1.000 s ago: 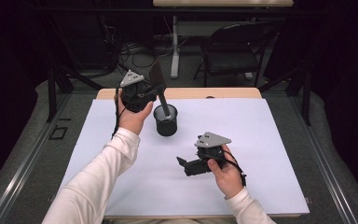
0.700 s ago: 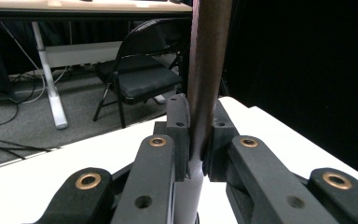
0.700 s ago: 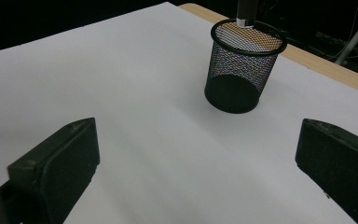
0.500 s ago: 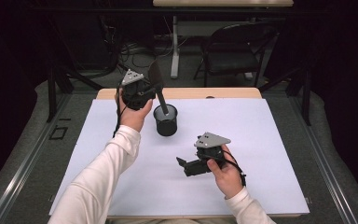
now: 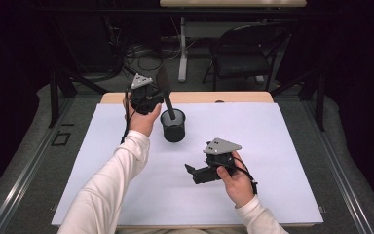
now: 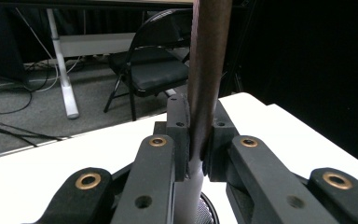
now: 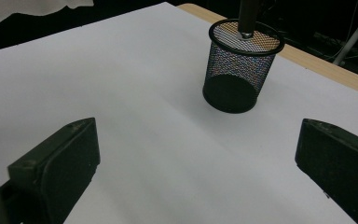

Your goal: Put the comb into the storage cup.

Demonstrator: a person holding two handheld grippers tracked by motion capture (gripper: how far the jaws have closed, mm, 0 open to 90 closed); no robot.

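Observation:
My left gripper (image 5: 161, 100) is raised over the far middle of the table, shut on a long dark tool (image 5: 166, 93). In the left gripper view the pads (image 6: 179, 135) clamp the tool's (image 6: 208, 70) brown upper part, with a grey stem below them. The tool's lower end reaches into a black mesh cup (image 5: 173, 128) standing on the white table sheet (image 5: 282, 146). My right gripper (image 5: 193, 173) rests low over the sheet to the near right of the cup, jaws wide open and empty. The right gripper view shows the cup (image 7: 240, 70) ahead with the tool (image 7: 248, 16) in its mouth, beyond the right gripper (image 7: 196, 140).
The table's wooden far edge (image 5: 243, 96) runs just behind the cup. A black folding chair (image 5: 246, 53) and a white desk leg (image 5: 182, 48) stand on the floor beyond it. White sheet lies bare on all sides of the cup.

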